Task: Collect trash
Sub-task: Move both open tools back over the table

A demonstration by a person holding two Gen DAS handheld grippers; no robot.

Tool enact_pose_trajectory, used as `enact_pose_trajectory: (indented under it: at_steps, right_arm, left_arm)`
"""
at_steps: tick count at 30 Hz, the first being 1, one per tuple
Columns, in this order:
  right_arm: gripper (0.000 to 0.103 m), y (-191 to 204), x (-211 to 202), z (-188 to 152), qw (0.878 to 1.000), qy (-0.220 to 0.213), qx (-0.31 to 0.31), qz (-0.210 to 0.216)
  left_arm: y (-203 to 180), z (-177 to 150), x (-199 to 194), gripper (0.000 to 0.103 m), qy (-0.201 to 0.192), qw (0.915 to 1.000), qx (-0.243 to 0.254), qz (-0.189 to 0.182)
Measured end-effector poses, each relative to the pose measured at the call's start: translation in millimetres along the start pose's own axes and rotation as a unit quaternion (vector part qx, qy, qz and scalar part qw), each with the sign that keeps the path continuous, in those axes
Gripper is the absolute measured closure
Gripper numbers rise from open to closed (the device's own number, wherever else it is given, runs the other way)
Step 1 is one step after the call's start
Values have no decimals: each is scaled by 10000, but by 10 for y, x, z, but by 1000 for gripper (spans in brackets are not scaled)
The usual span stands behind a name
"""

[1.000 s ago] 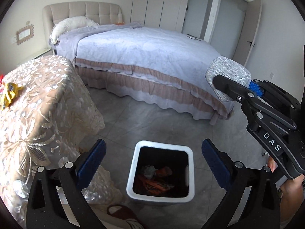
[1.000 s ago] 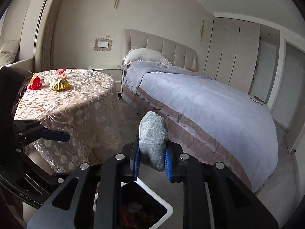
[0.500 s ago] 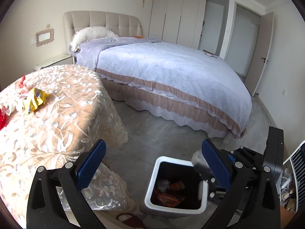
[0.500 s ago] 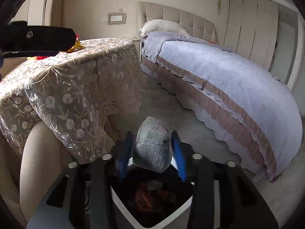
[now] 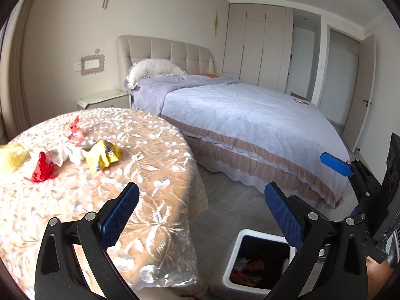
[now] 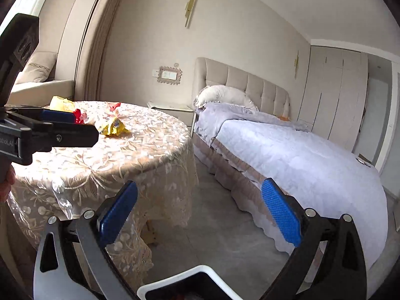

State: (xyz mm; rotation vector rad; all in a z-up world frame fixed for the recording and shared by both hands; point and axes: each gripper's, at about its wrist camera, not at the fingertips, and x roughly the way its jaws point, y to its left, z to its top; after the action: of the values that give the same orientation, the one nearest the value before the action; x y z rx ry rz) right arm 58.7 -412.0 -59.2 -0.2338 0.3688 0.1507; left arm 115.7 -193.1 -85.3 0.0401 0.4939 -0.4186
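Each black hand-held gripper, left point(image 5: 201, 215) and right point(image 6: 200, 215), has angular arms, silver screws and blue textured fingertip pads point(image 5: 120, 215); white lettering marks one body.

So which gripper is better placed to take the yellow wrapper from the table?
Left. The left gripper is open over the table, facing the yellow wrapper. The right gripper is above the bin.

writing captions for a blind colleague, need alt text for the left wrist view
The open left gripper hovers over a lace-covered round table holding crumpled wrappers. A white trash bin with trash inside sits on the floor beside a bed.
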Motion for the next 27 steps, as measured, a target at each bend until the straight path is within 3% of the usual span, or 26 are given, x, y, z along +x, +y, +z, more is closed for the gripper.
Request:
enact_pose_trajectory:
  at_steps: [6, 12, 27]
  right_arm:
    - [4, 428, 217, 380, 9972, -263, -213, 672]
    - [4, 921, 413, 794, 9890, -602, -422, 1286]
    - [4, 1975, 1081, 1505, 9663, -737, -787, 2339]
  left_arm:
    - [684, 91, -255, 5, -218, 9960, -349, 787]
    - [1376, 155, -533, 5, -386, 9846, -716, 1550]
    - [2586, 189, -803, 5, -417, 9613, -1201, 2443]
